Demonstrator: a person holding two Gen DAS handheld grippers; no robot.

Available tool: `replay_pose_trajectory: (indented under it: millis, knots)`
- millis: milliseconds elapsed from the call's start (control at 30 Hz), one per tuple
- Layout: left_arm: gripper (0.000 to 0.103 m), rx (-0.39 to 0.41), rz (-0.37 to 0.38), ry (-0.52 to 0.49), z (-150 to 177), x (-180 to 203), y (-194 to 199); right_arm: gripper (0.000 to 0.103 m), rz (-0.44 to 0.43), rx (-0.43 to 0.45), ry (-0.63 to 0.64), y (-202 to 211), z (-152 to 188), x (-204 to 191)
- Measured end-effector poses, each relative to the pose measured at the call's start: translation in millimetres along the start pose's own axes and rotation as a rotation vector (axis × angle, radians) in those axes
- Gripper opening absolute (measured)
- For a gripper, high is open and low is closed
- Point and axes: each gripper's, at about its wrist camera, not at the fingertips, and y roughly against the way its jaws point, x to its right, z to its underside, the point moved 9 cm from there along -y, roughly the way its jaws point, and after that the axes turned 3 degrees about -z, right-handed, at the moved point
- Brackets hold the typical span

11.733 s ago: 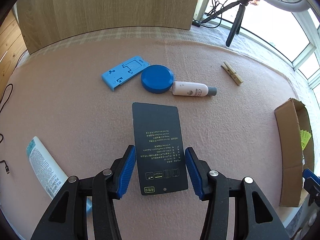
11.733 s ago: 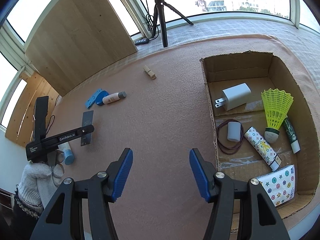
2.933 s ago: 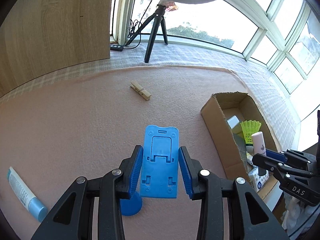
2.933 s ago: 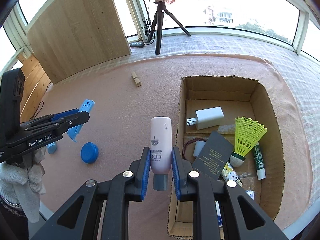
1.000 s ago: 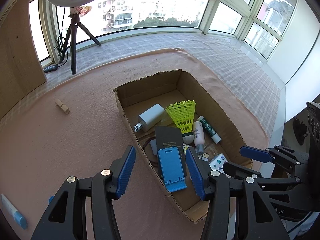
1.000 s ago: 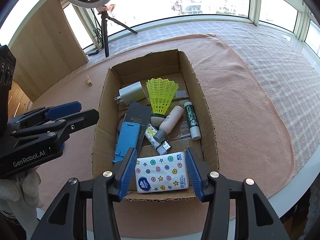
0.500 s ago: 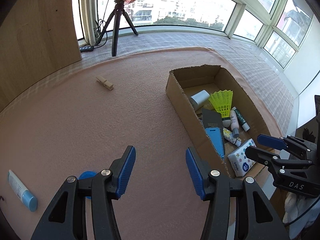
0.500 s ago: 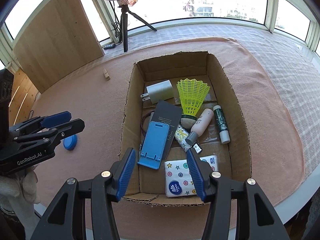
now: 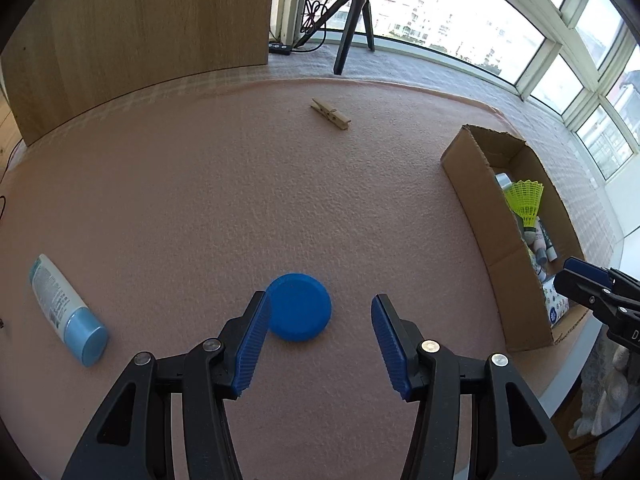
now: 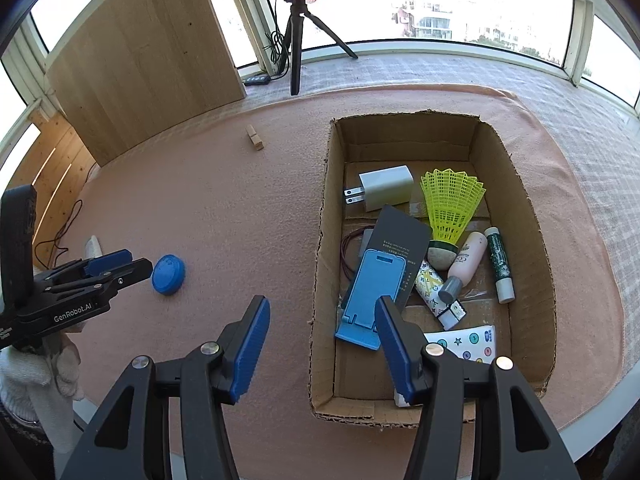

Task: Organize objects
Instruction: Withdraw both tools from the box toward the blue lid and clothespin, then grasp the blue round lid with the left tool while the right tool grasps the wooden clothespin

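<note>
My left gripper (image 9: pixel 320 336) is open and empty, low over the pink mat, with a round blue lid (image 9: pixel 298 306) just ahead of its left finger. It also shows in the right wrist view (image 10: pixel 120 264), beside the lid (image 10: pixel 169 274). My right gripper (image 10: pixel 320 344) is open and empty above the near left wall of the cardboard box (image 10: pixel 320 240). The box holds a blue phone stand (image 10: pixel 370 292), a black card (image 10: pixel 400 240), a white charger (image 10: pixel 386 188), a yellow shuttlecock (image 10: pixel 450 204), a pink bottle (image 10: pixel 466 264) and more.
A white tube with a light blue cap (image 9: pixel 66 306) lies at the left of the mat. A wooden clothespin (image 9: pixel 331 114) lies farther back. The box (image 9: pixel 480 208) stands at the right near the table edge. A wooden panel (image 9: pixel 140 40) and a tripod (image 9: pixel 352 20) stand behind.
My left gripper has swung away from the box and come down toward the blue lid. My right gripper has drawn back a little toward the box's near left wall. Both stay open.
</note>
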Motion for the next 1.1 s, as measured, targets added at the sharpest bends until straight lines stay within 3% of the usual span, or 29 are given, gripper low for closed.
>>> replay_pose_trajectory:
  millis: [200,400,1100]
  knots:
    - [0.056,-0.025,-0.015,0.013,15.0,-17.5,-13.3,0.051,-0.028,-0.006,0.002,-7.6,-5.3,-14.0]
    - [0.056,-0.039,-0.014,-0.016,20.1,-8.2,-26.8,0.051,-0.056,-0.014,0.004,-16.3,-10.9,-27.3]
    - [0.052,-0.047,-0.042,-0.032,14.3,-9.7,-55.8,0.051,-0.152,-0.05,0.027,-58.0,-65.0,-73.7]
